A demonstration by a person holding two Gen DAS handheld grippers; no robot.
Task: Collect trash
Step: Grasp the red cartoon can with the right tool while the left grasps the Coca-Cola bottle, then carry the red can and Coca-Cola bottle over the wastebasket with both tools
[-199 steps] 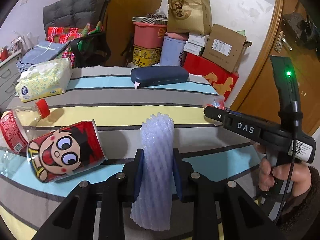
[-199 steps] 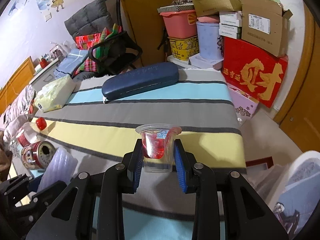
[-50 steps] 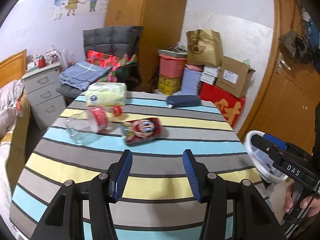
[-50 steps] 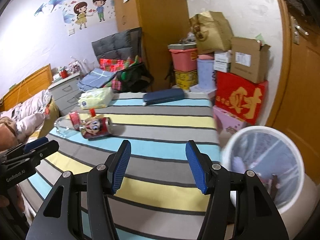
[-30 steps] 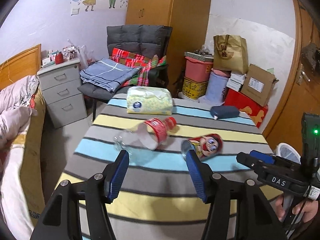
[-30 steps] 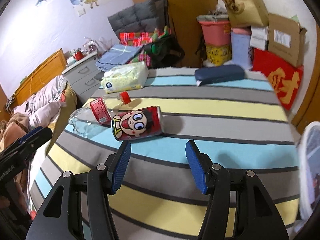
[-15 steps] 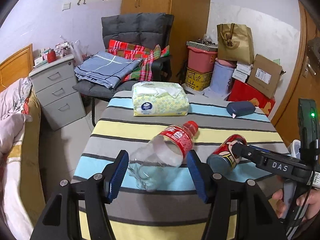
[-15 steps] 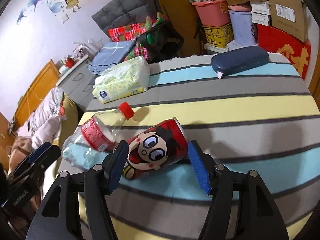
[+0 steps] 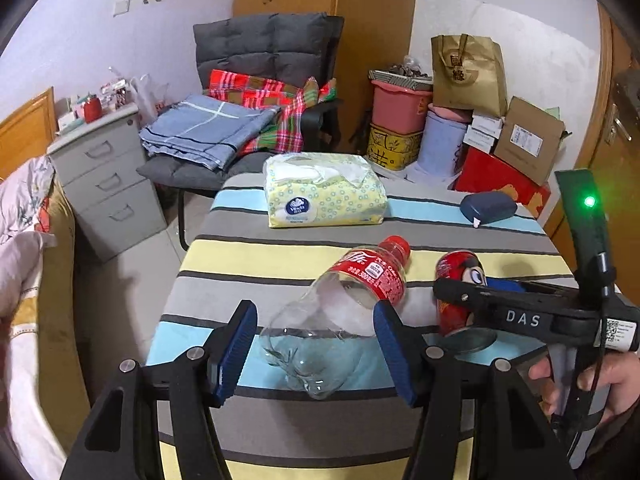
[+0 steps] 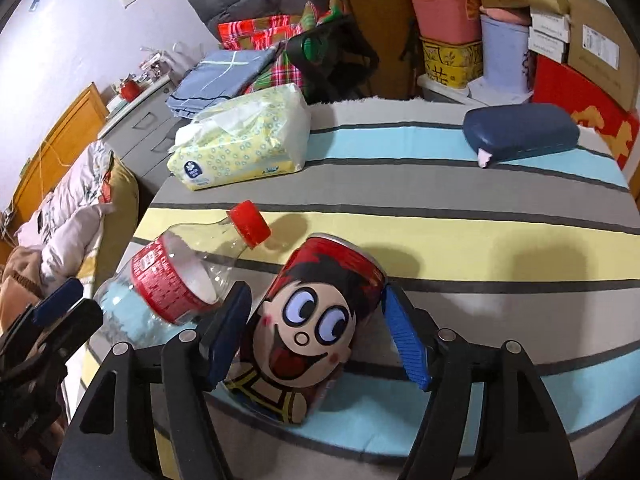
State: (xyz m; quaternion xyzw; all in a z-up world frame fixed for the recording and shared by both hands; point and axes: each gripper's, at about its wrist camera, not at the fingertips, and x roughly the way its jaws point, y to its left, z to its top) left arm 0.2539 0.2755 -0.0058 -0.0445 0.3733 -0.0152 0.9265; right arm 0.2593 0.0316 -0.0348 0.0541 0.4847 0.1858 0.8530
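The left gripper point(image 9: 314, 350) is spread wide, with the clear bottom end of the plastic bottle point(image 9: 344, 300) lying between its blue pads point(image 9: 236, 344). The pads do not touch the bottle. The bottle lies on its side on the striped surface point(image 9: 280, 256), with its red cap pointing away.

The right gripper point(image 10: 316, 336) is also spread, and its jaws have just been opening wider. The red cartoon can point(image 10: 316, 320) lies on its side between them. The left pad sits just beside the can, and I cannot tell if it touches. The right pad stands a little apart from it.

The bottle and the can lie next to each other. Farther back on the surface are a yellow pack of tissues point(image 10: 244, 144) and a dark blue case point(image 10: 520, 132), well apart from each other.
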